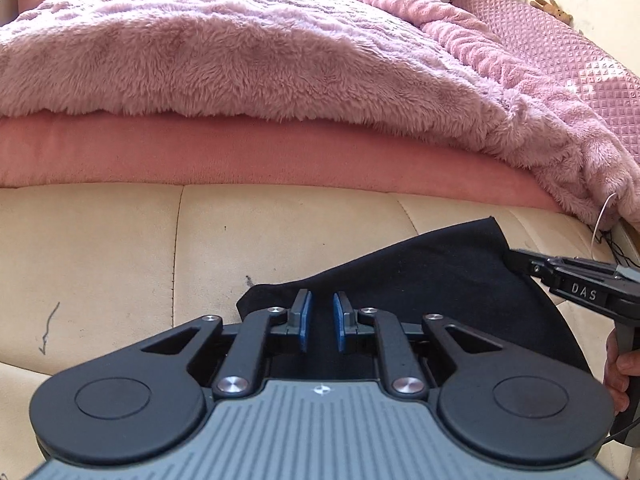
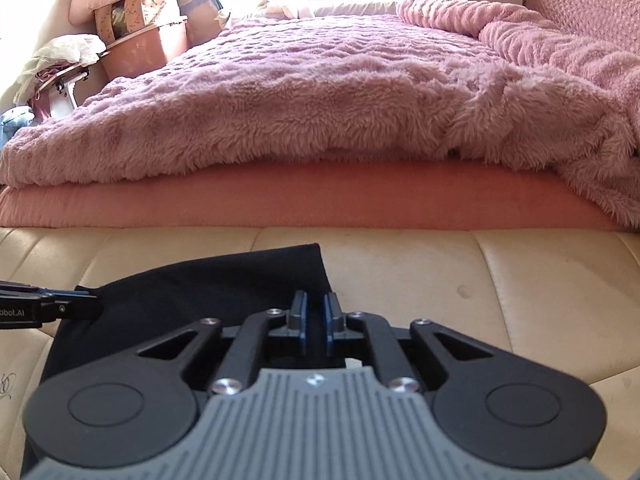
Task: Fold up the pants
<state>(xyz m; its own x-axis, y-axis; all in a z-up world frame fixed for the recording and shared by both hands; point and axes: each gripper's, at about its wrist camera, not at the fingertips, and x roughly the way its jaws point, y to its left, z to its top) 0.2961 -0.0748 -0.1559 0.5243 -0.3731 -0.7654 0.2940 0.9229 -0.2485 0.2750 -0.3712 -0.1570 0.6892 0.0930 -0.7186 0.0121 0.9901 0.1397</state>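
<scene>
On the cream cushion (image 1: 120,248), black pants (image 1: 440,276) lie beneath both slightly parted claws, left (image 1: 322,322) and right (image 2: 315,320).

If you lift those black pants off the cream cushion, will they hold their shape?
Probably not. The black pants lie thin and flat, draping over the cushion, so they would likely sag. They look light, and the matte cloth seems unlikely to slip.

Pants (image 1: 452,280) matt black cloth. Cushion (image 1: 120,264) smooth cream leather, scuffed. Blanket (image 1: 224,60) shaggy pink fleece. Left tool (image 1: 322,322) matt black plastic, blue pads.
</scene>
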